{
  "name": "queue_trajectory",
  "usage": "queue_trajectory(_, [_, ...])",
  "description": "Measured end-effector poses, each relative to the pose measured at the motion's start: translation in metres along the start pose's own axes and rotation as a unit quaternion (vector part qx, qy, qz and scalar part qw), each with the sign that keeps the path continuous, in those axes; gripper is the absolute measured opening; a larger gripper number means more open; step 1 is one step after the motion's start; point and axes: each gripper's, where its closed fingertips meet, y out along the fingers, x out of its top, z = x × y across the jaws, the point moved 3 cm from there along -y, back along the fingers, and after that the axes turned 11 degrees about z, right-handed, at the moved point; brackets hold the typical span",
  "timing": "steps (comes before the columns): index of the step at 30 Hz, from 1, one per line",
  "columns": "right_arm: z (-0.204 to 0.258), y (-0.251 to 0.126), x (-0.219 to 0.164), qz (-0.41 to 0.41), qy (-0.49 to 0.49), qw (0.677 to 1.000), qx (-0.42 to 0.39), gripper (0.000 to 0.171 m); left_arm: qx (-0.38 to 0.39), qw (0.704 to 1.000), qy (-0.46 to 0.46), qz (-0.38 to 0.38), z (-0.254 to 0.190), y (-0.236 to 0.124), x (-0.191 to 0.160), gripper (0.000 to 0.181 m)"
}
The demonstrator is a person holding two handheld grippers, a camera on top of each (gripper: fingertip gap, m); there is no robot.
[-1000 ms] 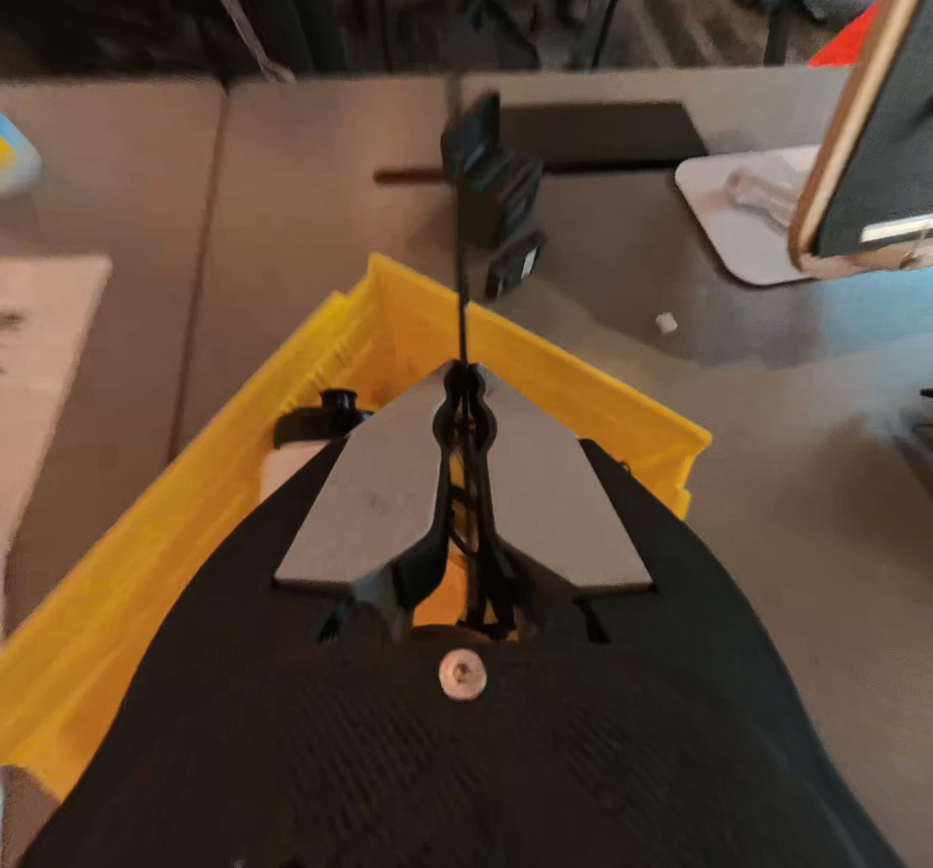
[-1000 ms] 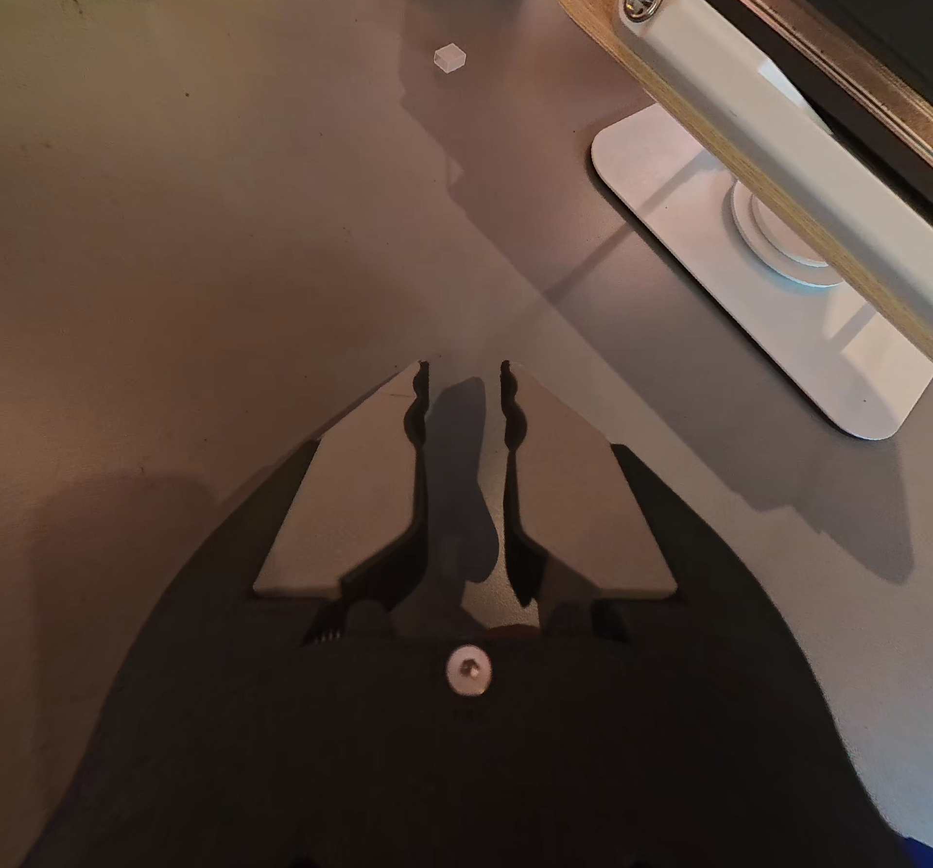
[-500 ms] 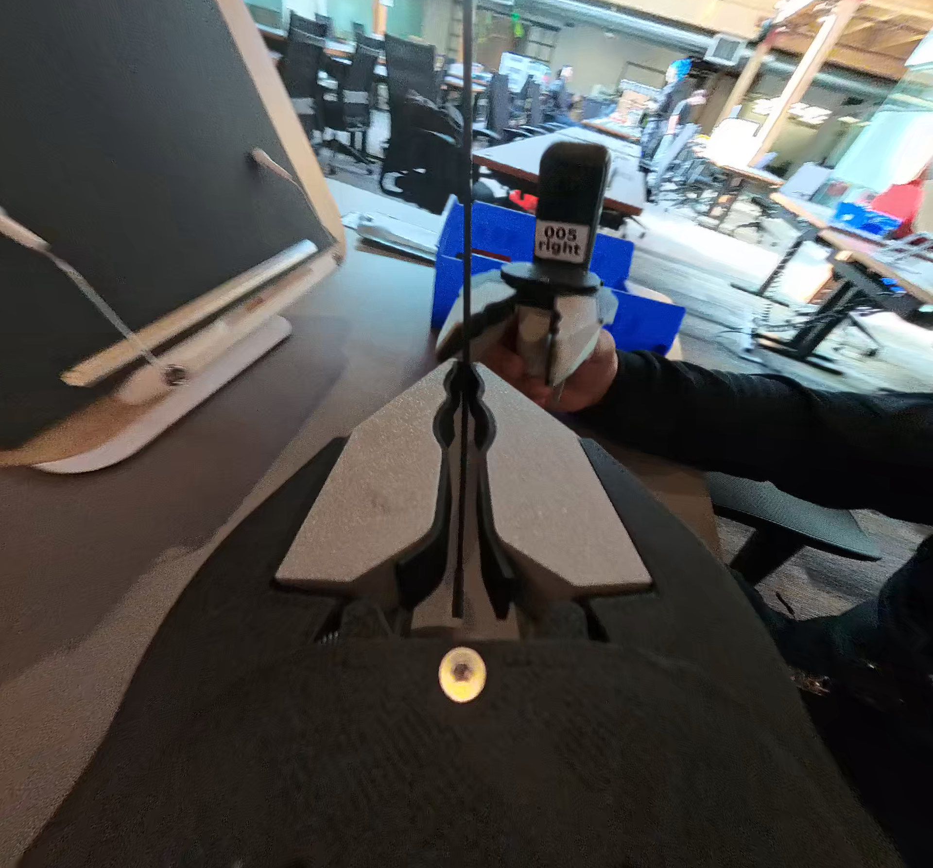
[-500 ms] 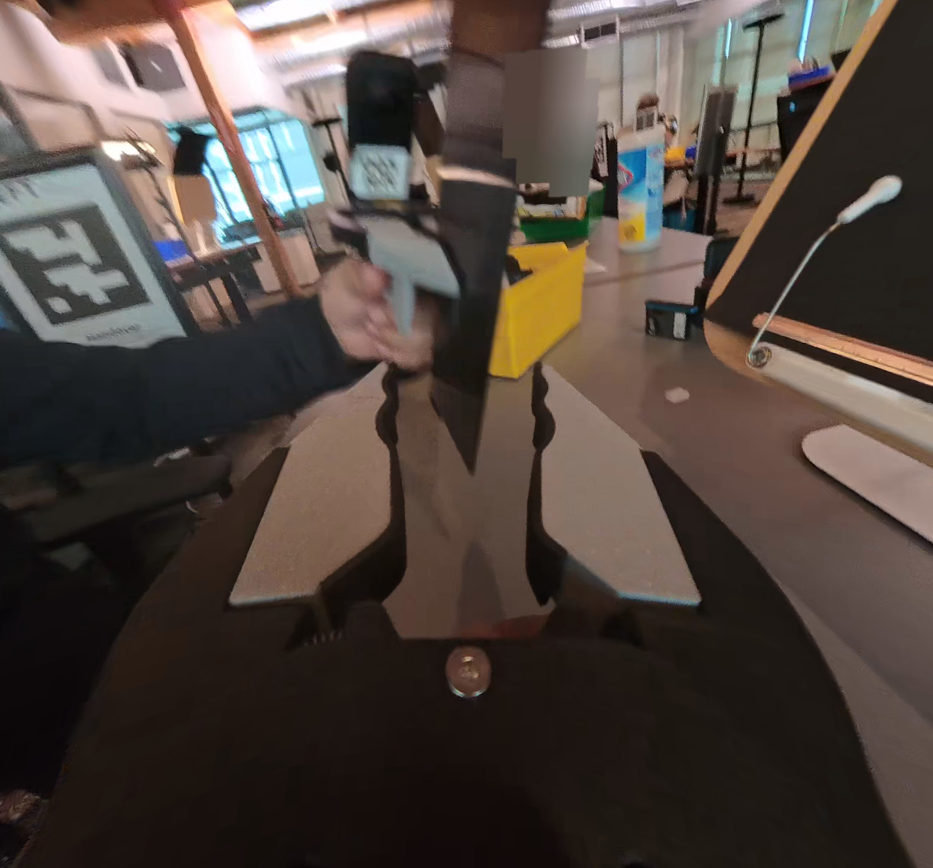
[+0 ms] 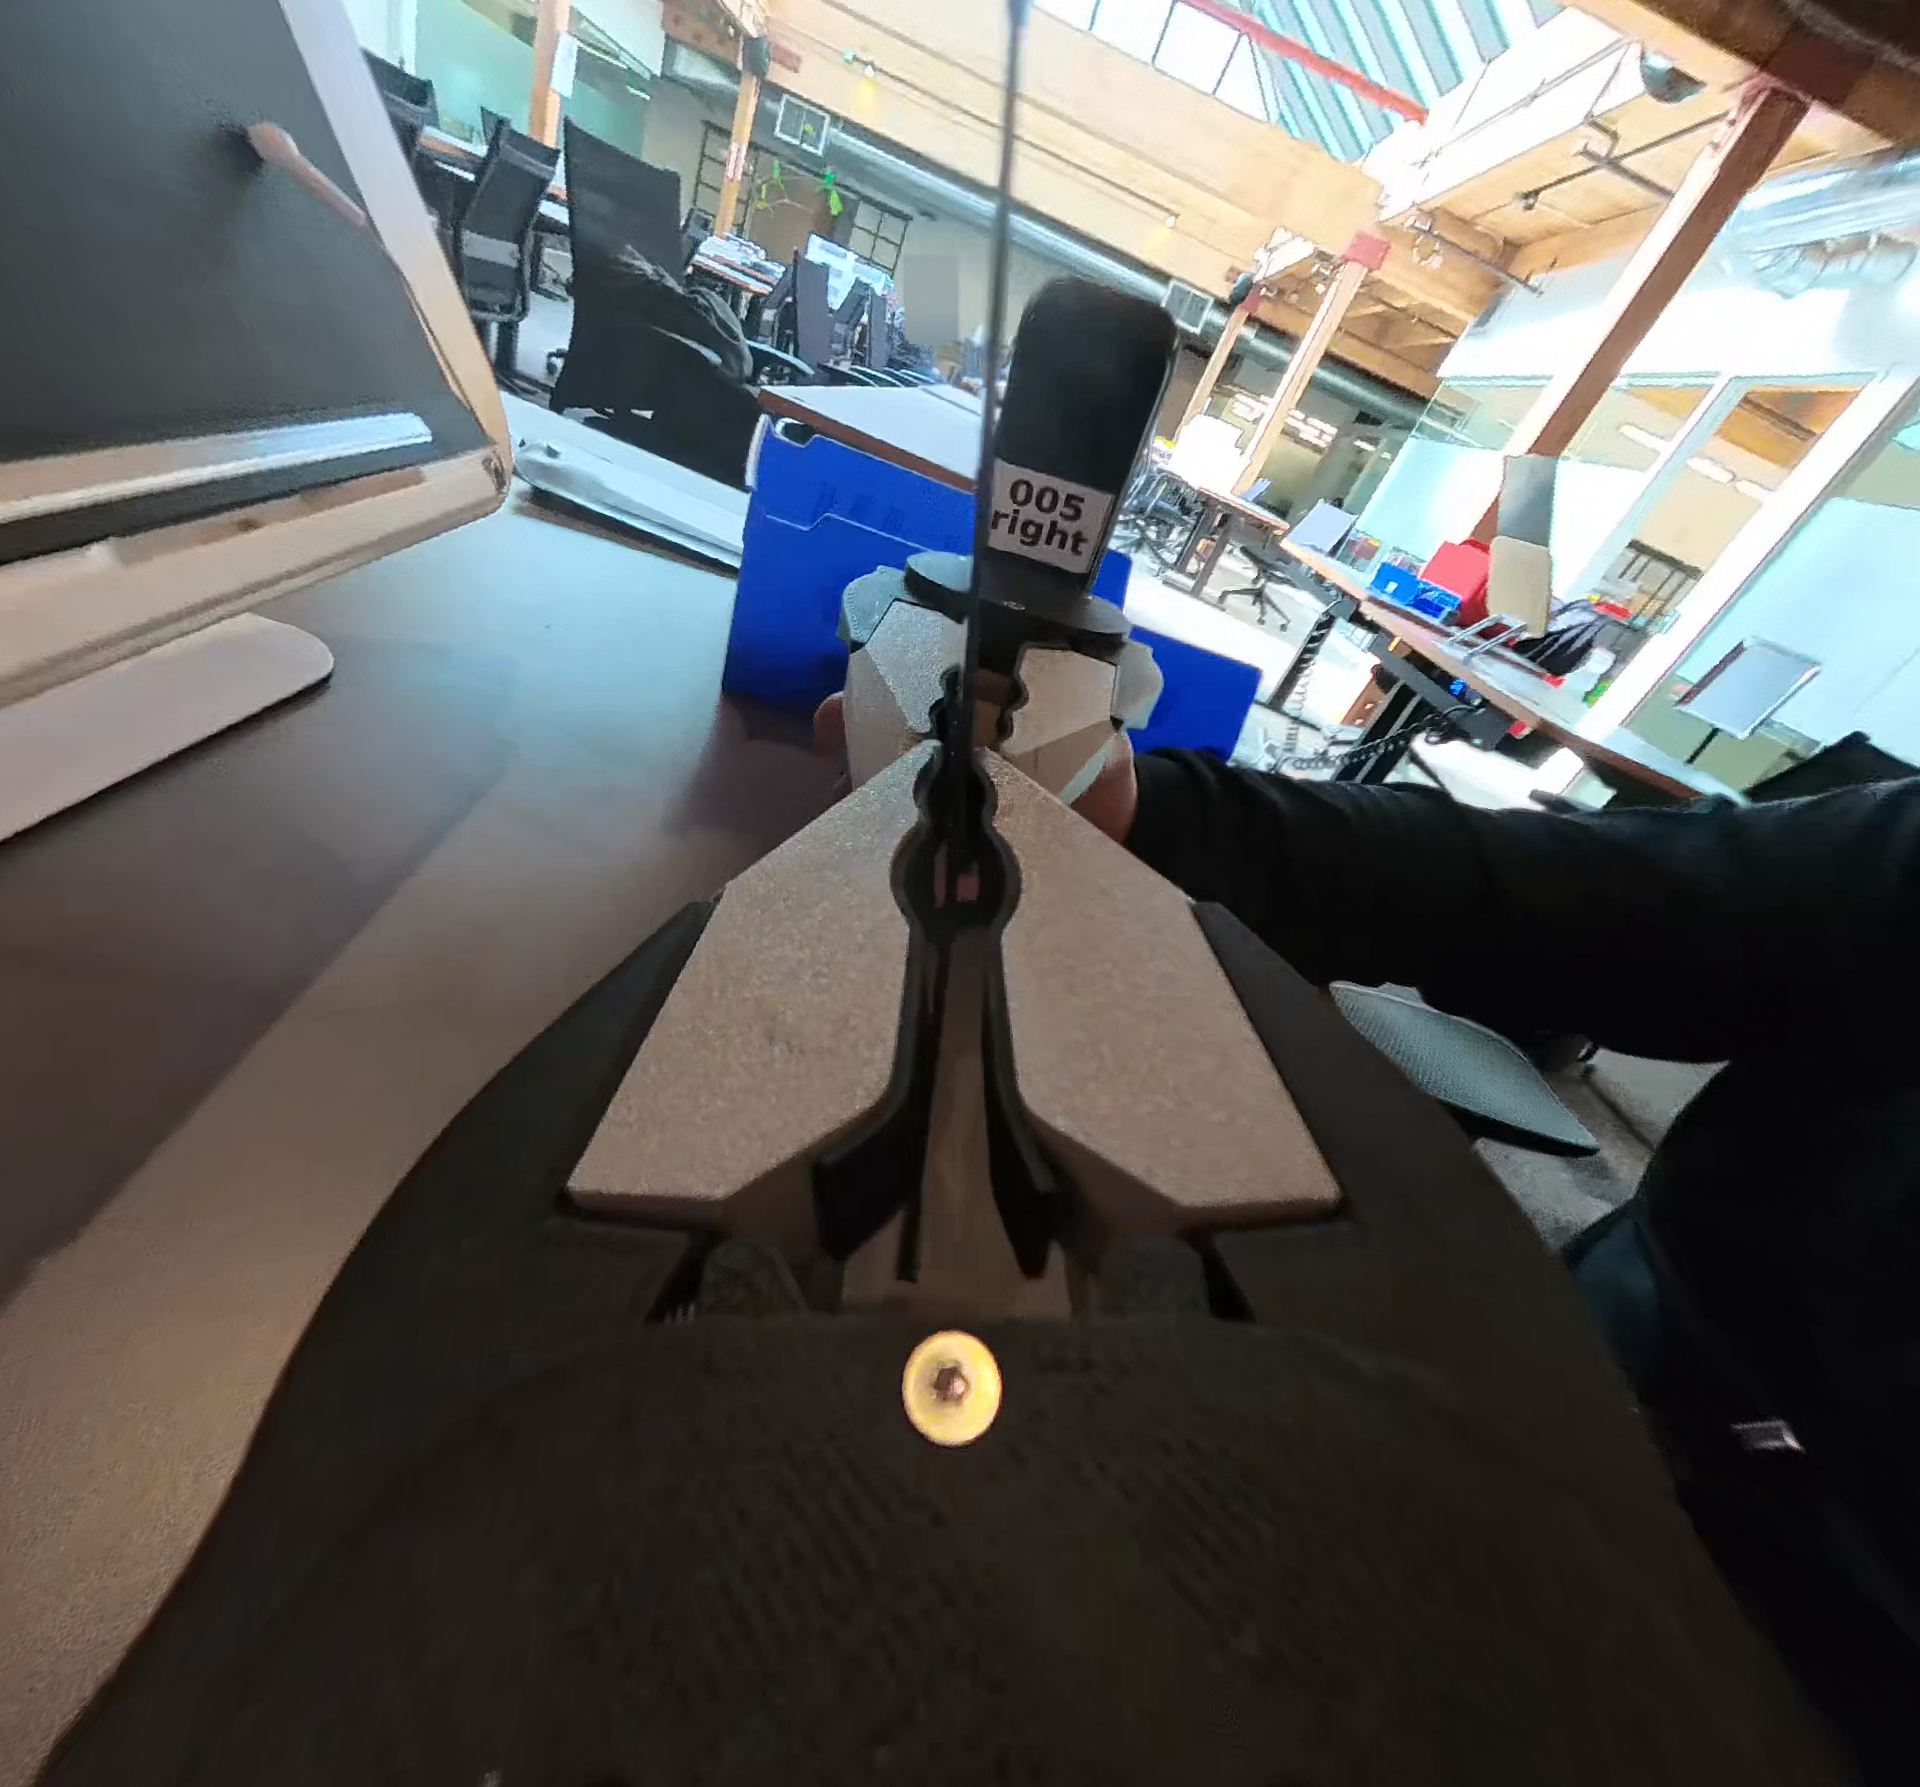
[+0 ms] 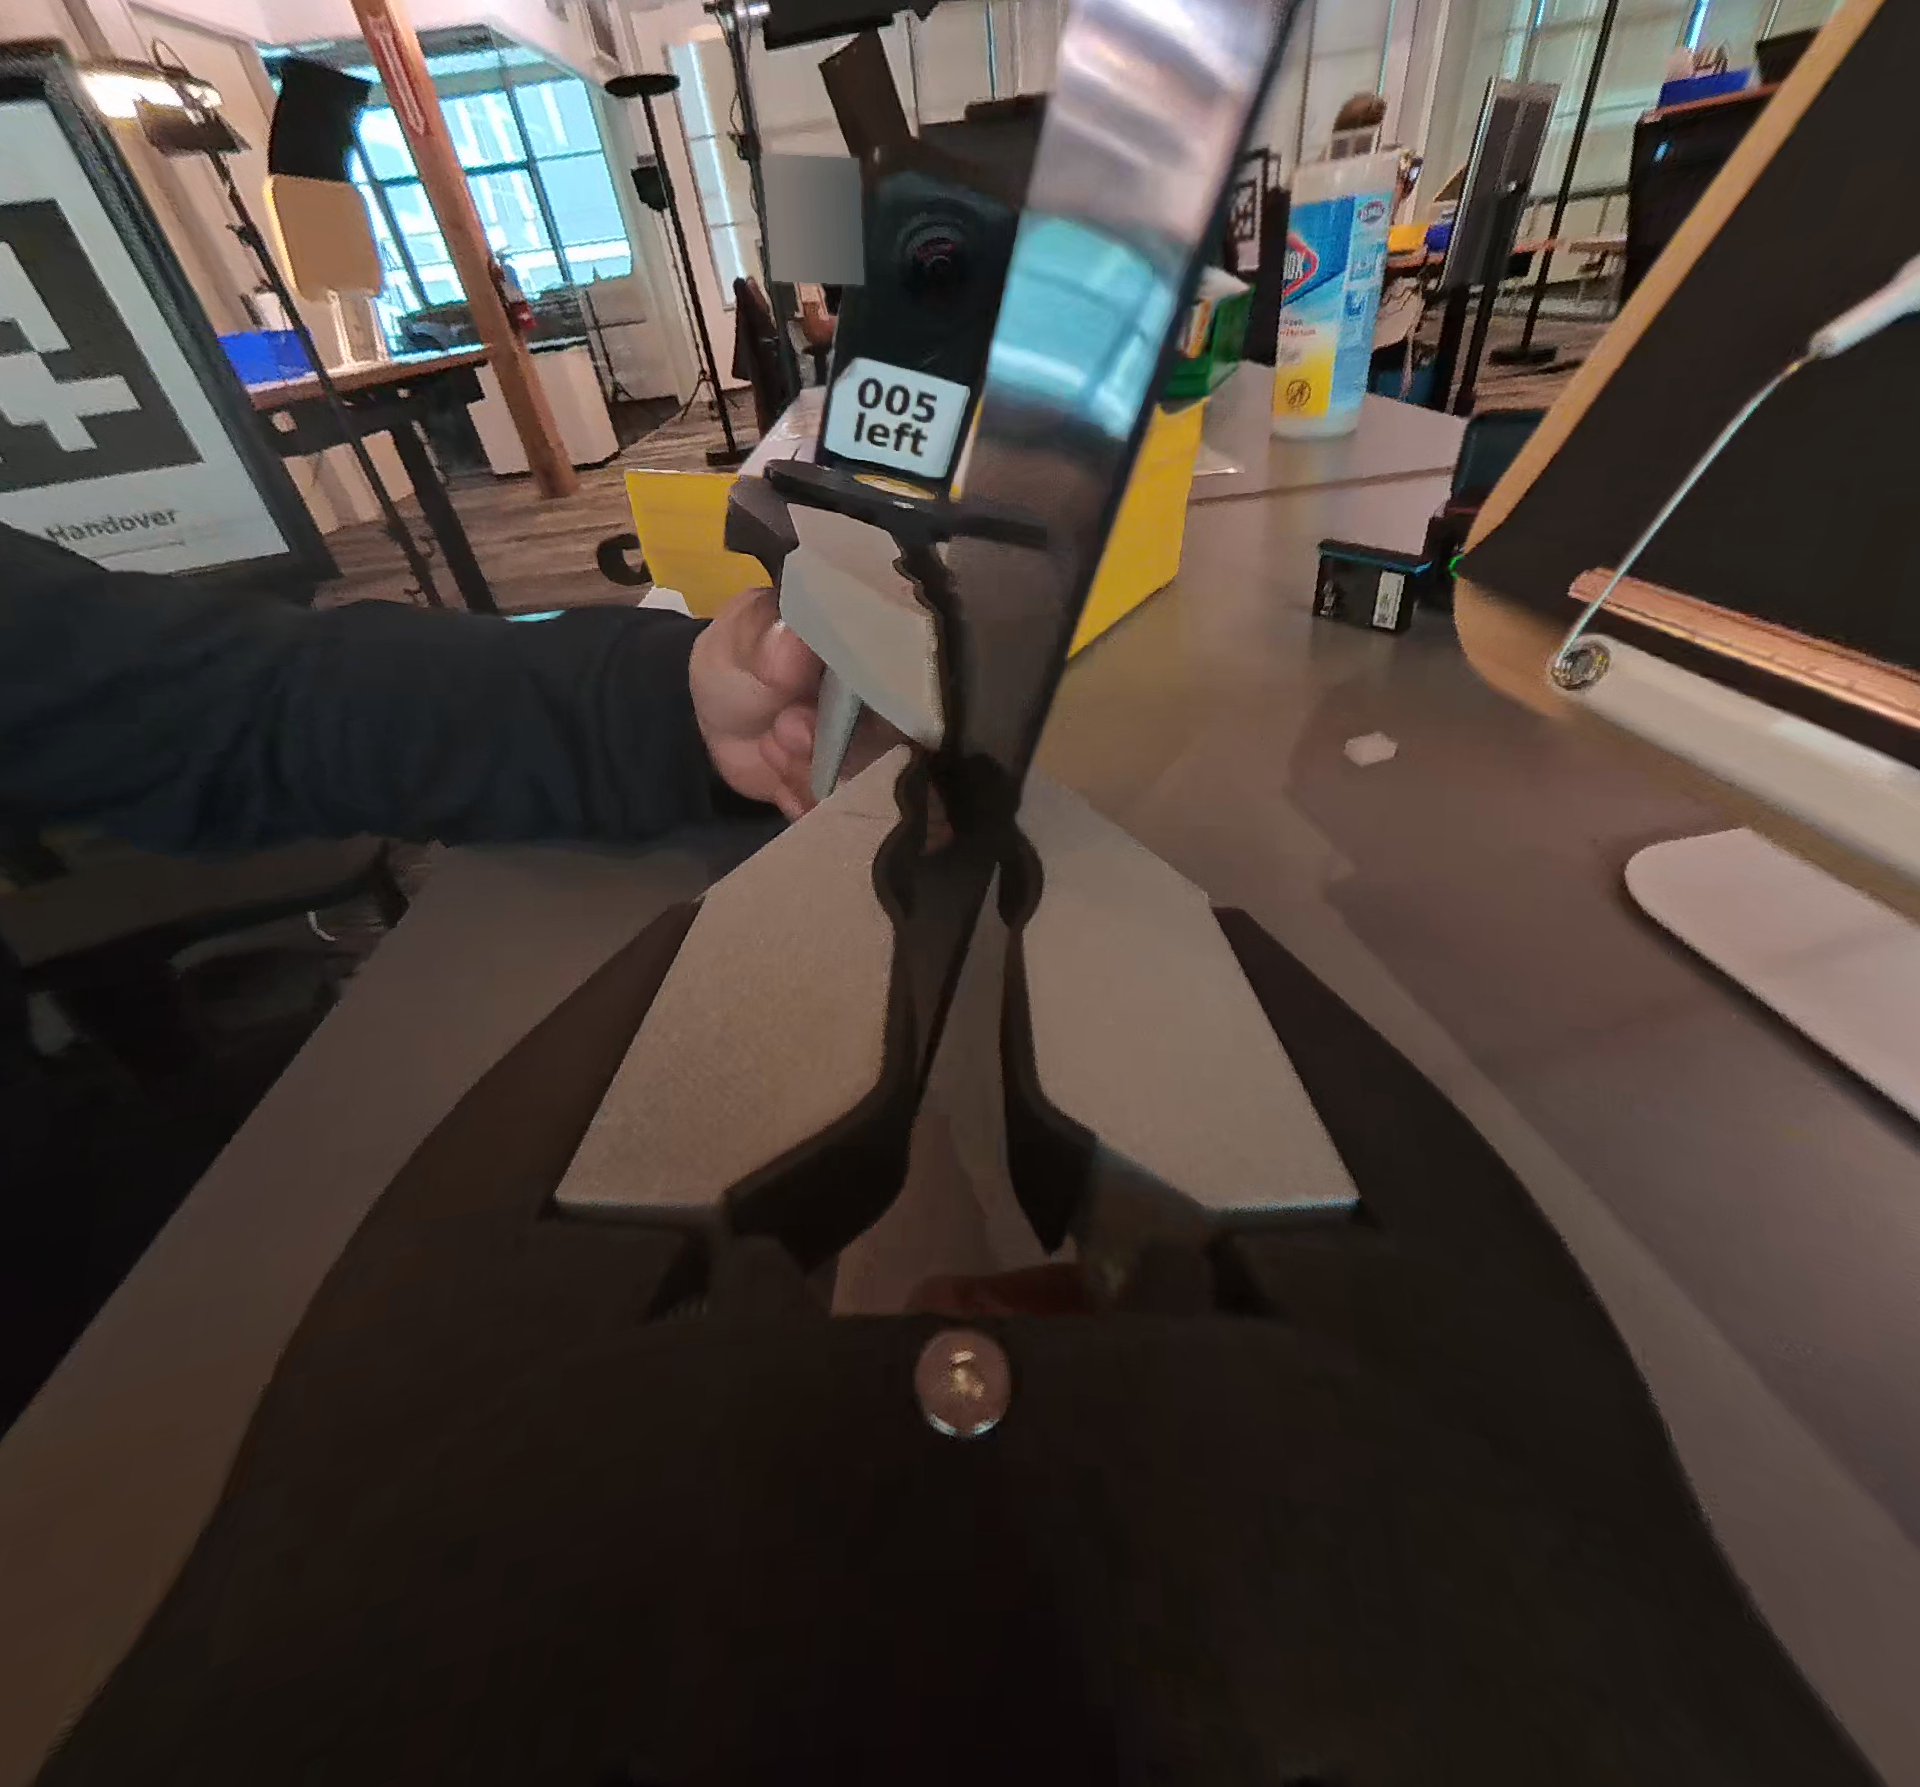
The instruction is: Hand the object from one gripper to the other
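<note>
The object is a thin, glossy black flat sheet. In the left wrist view I see it edge-on as a dark line [image 5: 1001,179] rising from my left gripper [image 5: 961,761], which is shut on its lower part. In the right wrist view its broad shiny face [image 6: 1122,231] stands up from my right gripper [image 6: 966,792], whose jaws are closed on it. The two grippers face each other tip to tip above the table. The right gripper [image 5: 982,698] shows just beyond my left fingertips, and the left gripper [image 6: 930,698] shows just beyond my right ones, half hidden by the sheet.
A dark board on a white stand [image 5: 156,677] is beside the grippers and also shows in the right wrist view [image 6: 1766,927]. A blue bin [image 5: 821,594], a yellow bin [image 6: 1143,511], a small black box [image 6: 1361,584] and a wipes canister [image 6: 1330,303] stand on the grey table [image 6: 1351,906]. Only a small space, under 4 cm, lies between the two pairs of fingers.
The left gripper lifted the sheet out of the yellow bin and swung towards the right gripper. The right gripper rose from the table, met it and closed its open jaws on the sheet.
</note>
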Motion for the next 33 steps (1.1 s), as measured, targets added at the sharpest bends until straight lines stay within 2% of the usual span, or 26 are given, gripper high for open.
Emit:
queue_trajectory(4, [0.001, -0.003, -0.005, 0.012, 0.007, 1.000, -0.002, 0.005, 0.038, 0.999, 0.024, 0.013, -0.001, 0.004, -0.004, 0.000])
queue_trajectory(10, [0.006, -0.004, -0.005, 0.013, -0.005, 1.000, -0.013, 0.005, 0.023, 1.000, 0.012, 0.014, -0.006, 0.003, -0.005, 0.000])
queue_trajectory(11, [0.006, -0.004, -0.005, 0.012, -0.004, 1.000, -0.014, 0.003, 0.023, 1.000, 0.014, 0.016, -0.006, 0.002, -0.005, 0.004])
queue_trajectory(12, [0.006, -0.005, -0.005, 0.009, -0.004, 1.000, -0.014, 0.000, 0.036, 0.999, 0.011, 0.017, -0.004, 0.000, -0.005, 0.020])
queue_trajectory(13, [0.004, -0.007, -0.004, 0.003, -0.001, 1.000, -0.023, 0.000, 0.049, 0.999, 0.012, 0.019, -0.001, -0.002, -0.005, 0.023])
queue_trajectory(16, [-0.001, -0.015, -0.001, -0.014, 0.021, 0.999, -0.021, 0.000, 0.058, 0.998, 0.018, 0.010, 0.005, -0.011, -0.005, 0.003])
queue_trajectory(19, [-0.003, -0.016, -0.002, -0.012, 0.019, 0.999, -0.033, 0.000, 0.050, 0.999, -0.014, 0.006, 0.010, -0.012, -0.007, 0.003])
queue_trajectory(22, [-0.003, -0.019, 0.004, -0.026, 0.013, 0.999, -0.036, 0.000, 0.048, 0.998, -0.033, 0.003, 0.013, -0.011, -0.007, 0.014])
queue_trajectory(24, [-0.005, -0.024, 0.007, -0.044, 0.024, 0.998, -0.032, 0.000, 0.043, 0.999, -0.025, 0.008, 0.012, -0.011, -0.009, 0.003])
queue_trajectory(27, [-0.009, -0.026, 0.006, -0.042, 0.038, 0.998, -0.024, 0.000, 0.052, 0.998, -0.010, 0.020, 0.012, -0.008, -0.011, 0.002])
queue_trajectory(30, [-0.007, -0.027, 0.010, -0.032, 0.003, 0.998, -0.053, 0.000, 0.066, 0.997, -0.025, 0.013, 0.015, -0.009, -0.009, 0.005])
queue_trajectory(33, [-0.001, -0.029, 0.018, -0.016, -0.072, 0.991, -0.111, 0.000, 0.066, 0.996, -0.060, -0.002, 0.023, -0.014, -0.006, 0.022])
